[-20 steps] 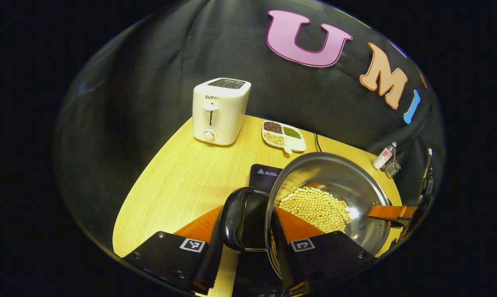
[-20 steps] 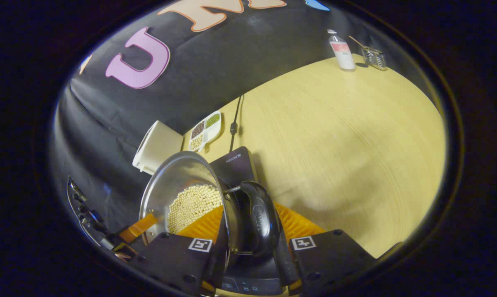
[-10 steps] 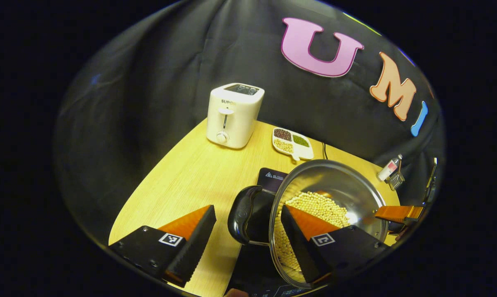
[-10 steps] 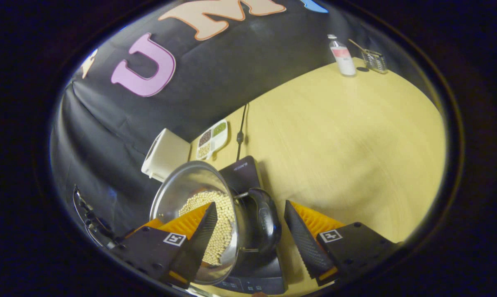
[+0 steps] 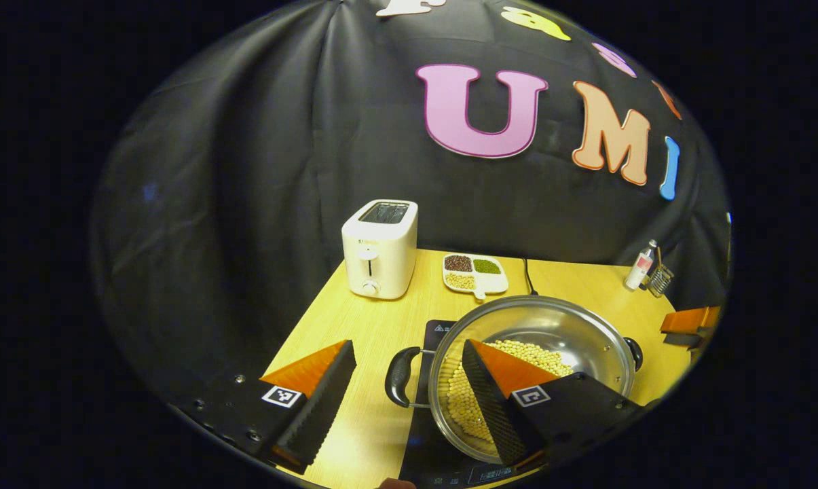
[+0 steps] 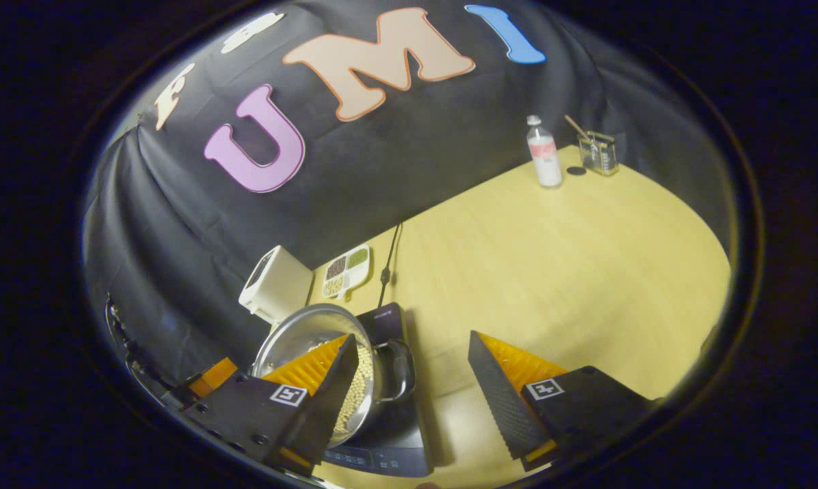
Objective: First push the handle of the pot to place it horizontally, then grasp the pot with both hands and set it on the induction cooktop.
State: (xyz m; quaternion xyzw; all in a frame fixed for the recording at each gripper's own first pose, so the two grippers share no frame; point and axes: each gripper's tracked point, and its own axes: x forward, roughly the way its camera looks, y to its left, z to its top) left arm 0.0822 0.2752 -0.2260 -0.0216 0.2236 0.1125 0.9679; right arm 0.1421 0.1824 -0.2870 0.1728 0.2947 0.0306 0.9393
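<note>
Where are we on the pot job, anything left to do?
Looks essentially finished. Done: the pot, with its beans, sits on the induction cooktop, and its handles lie horizontal. In hand: nothing; the left gripper and right gripper both stand open, clear of the handles. Left: probably only drawing both grippers away, and checking that the pot is centred, which I cannot judge from here.

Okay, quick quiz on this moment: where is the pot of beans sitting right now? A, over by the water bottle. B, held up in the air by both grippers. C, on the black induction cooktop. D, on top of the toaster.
C: the pot rests on the induction cooktop, and both the left gripper and the right gripper stand open, clear of its handles.
</note>
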